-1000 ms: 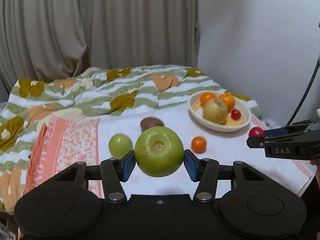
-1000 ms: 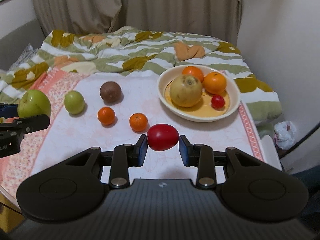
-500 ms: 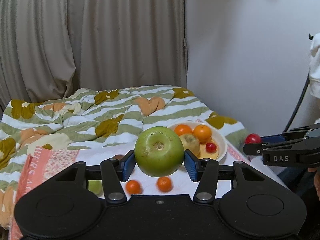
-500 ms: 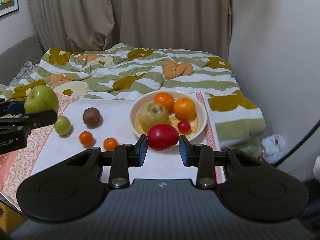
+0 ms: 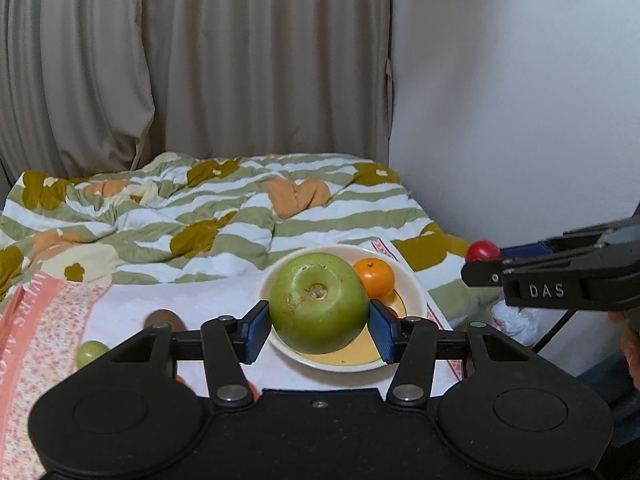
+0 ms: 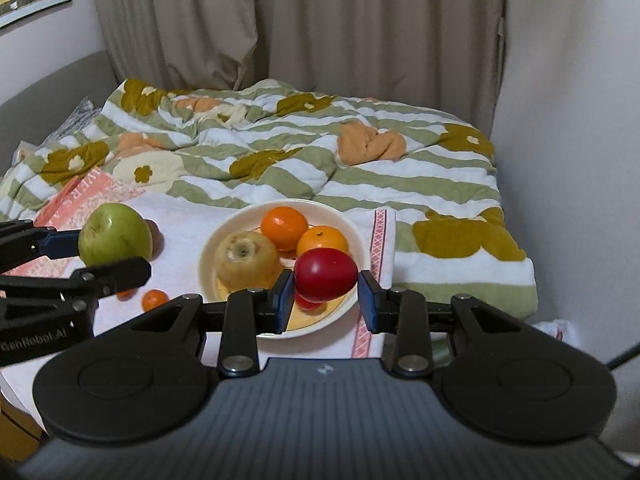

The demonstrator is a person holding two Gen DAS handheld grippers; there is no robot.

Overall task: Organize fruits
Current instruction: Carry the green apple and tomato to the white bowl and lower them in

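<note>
- The left gripper [image 5: 318, 330] is clamped on a large green apple [image 5: 318, 298], its blue pads [image 5: 256, 332] pressing both flanks; the apple's stem end faces the camera, at lower centre of the left wrist view.
- In that view the apple hangs in front of a cream bowl [image 5: 414, 300] with a yellow inside, hiding much of it; one orange [image 5: 374, 278] shows at the bowl's upper right.
- The right gripper [image 6: 325, 296] is closed on a red, tomato-like fruit [image 6: 326, 274], held between its blue pads at centre of the right wrist view, over the near right part of the bowl [image 6: 224, 236].
- In the right wrist view the bowl holds a yellowish pear-like fruit [image 6: 246, 258] on the left and two oranges [image 6: 284, 226] at the back; a small red fruit [image 6: 306, 303] peeps out under the held one.
- At left of that view the left gripper carries the green apple above a white cloth [image 6: 188, 220]; a small orange [image 6: 154, 299] lies on the cloth below it.
- In the left wrist view, lower left, a brown fruit [image 5: 164, 318] and a small green fruit [image 5: 91, 353] lie on the cloth, partly hidden by the gripper body.
- A striped green-and-white quilt [image 6: 360, 176] fills the bed behind the cloth, with beige curtains [image 6: 320, 28] beyond.
</note>
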